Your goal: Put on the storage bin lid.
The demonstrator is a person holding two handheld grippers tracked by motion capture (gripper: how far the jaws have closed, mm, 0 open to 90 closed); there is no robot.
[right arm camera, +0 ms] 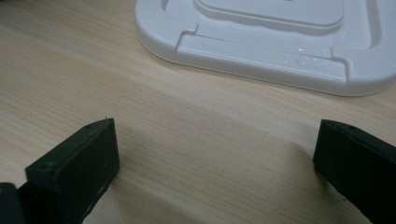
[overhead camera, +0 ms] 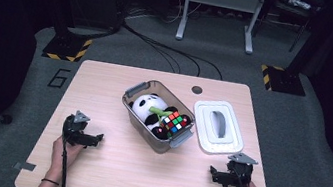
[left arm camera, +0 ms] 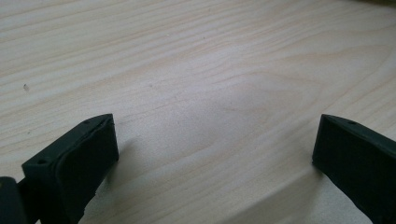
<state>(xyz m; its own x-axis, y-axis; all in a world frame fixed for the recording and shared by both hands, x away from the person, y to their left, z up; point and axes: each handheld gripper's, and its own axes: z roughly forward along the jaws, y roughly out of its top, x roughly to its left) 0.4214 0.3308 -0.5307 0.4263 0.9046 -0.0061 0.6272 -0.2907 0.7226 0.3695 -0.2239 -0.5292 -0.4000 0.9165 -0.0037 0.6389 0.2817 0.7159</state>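
The white lid lies flat on the counter, just right of the clear plastic box, which stands open near the middle. The right claw rests on the counter just near of the lid, its jaws wide apart and holding nothing; in the right gripper view the lid's near rim lies just beyond them. The left claw sits at the near left, well apart from the box, jaws also spread wide and empty, with bare wood between them in the left gripper view.

The likely job is putting the lid on the box, and the risks lie there. The lid lies flush on the wood, so a jaw may fail to get under its edge and simply push it to the far right, towards the counter's edge. A pinch on the thin rim could slip and drop it. The stuffed panda and the colour cube look level with the box's rim or above it; if so, the lid may rock and not seat. The grey latches at the two ends could catch the lid coming down. The box stands askew, so the lid must be turned to match.

Beyond the counter are cables on the floor and a metal stand, well out of reach.
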